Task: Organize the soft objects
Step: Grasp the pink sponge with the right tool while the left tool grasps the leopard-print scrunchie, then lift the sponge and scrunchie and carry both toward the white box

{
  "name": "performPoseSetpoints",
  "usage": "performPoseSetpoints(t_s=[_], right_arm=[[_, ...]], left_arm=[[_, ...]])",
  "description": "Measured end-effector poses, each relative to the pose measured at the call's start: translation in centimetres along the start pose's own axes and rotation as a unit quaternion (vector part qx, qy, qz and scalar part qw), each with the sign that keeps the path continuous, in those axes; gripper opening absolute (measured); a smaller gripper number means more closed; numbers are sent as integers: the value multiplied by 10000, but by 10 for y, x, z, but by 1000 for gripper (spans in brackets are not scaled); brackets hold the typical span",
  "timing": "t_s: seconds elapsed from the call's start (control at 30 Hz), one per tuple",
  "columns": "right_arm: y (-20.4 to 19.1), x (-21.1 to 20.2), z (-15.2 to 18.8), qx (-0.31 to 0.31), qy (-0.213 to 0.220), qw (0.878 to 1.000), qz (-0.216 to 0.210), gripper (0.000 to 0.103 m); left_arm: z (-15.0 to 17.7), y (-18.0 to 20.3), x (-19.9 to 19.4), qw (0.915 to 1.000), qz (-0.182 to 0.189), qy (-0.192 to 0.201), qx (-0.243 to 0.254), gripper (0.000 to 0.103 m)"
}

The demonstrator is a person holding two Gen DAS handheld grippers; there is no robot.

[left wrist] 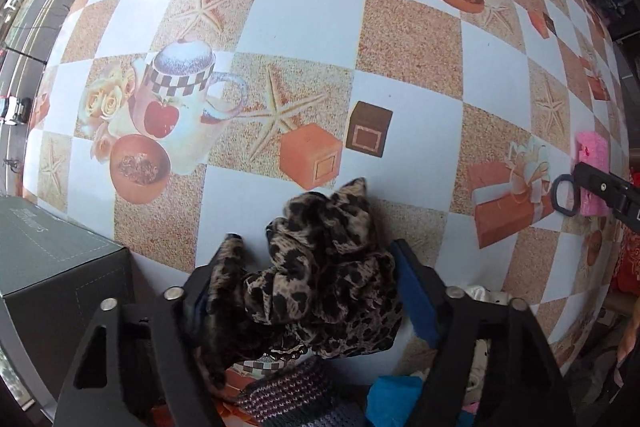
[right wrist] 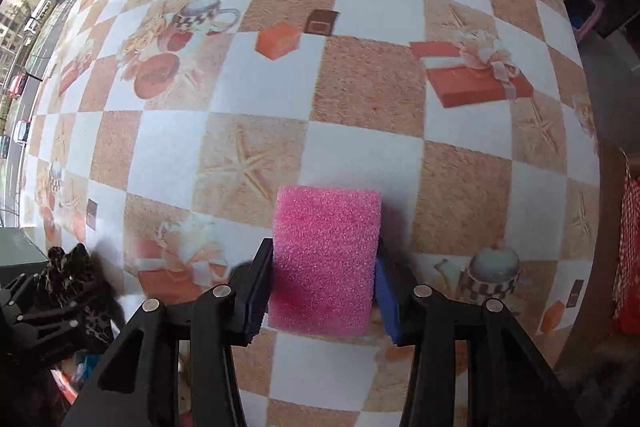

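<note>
My left gripper (left wrist: 316, 247) is shut on a leopard-print scrunchie (left wrist: 320, 267) and holds it over the table's near edge. Below it lie several soft things: a striped knit piece (left wrist: 288, 399), a blue cloth (left wrist: 394, 397) and a cream fabric (left wrist: 486, 295). My right gripper (right wrist: 322, 259) is shut on a pink sponge (right wrist: 326, 255) above the table. In the left wrist view the right gripper (left wrist: 592, 187) and its pink sponge (left wrist: 594, 155) show at the far right. In the right wrist view the left gripper (right wrist: 48, 291) with the scrunchie (right wrist: 70, 267) shows at the lower left.
The table (left wrist: 312, 23) wears a checked cloth printed with mugs, starfish and gift boxes. A grey-green box (left wrist: 52, 267) stands at its left near edge, also in the right wrist view (right wrist: 18, 251). A red patterned bag (right wrist: 630, 247) hangs at the right. Windows lie to the left.
</note>
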State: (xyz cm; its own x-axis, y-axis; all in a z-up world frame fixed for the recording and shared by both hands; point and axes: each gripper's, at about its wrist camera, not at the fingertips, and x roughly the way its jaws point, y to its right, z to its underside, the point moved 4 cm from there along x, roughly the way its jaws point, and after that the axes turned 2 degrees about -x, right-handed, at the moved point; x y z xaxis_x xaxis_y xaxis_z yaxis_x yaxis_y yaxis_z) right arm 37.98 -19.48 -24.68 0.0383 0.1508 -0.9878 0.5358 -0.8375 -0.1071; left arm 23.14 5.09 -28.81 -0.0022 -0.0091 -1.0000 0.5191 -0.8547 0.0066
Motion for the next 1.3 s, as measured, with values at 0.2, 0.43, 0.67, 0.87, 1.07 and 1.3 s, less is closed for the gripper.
performPoseSetpoints(t_s=[0.2,0.43,0.67,0.87,1.07,1.3], right_arm=[[70,-8,51,426,-245,9971,576,47],[26,-37,50,-38,172,9995,-256,47],[-9,-19,41,-1149,150,9899,821,47],[110,-40,45,261,15,9938,1085,48],[102,-45,51,1063,125,9940,209,48],[26,-78,85,980,299,9936,-476,48]], left_arm=[[-3,-1,-3,9998,48,104,130,37],[5,-13,-14,9997,-36,237,107,30],[12,-18,-42,9984,55,545,128,30],[28,-12,-60,9971,196,715,194,30],[38,-5,-96,9942,241,947,454,30],[46,0,-119,9897,257,1219,707,30]])
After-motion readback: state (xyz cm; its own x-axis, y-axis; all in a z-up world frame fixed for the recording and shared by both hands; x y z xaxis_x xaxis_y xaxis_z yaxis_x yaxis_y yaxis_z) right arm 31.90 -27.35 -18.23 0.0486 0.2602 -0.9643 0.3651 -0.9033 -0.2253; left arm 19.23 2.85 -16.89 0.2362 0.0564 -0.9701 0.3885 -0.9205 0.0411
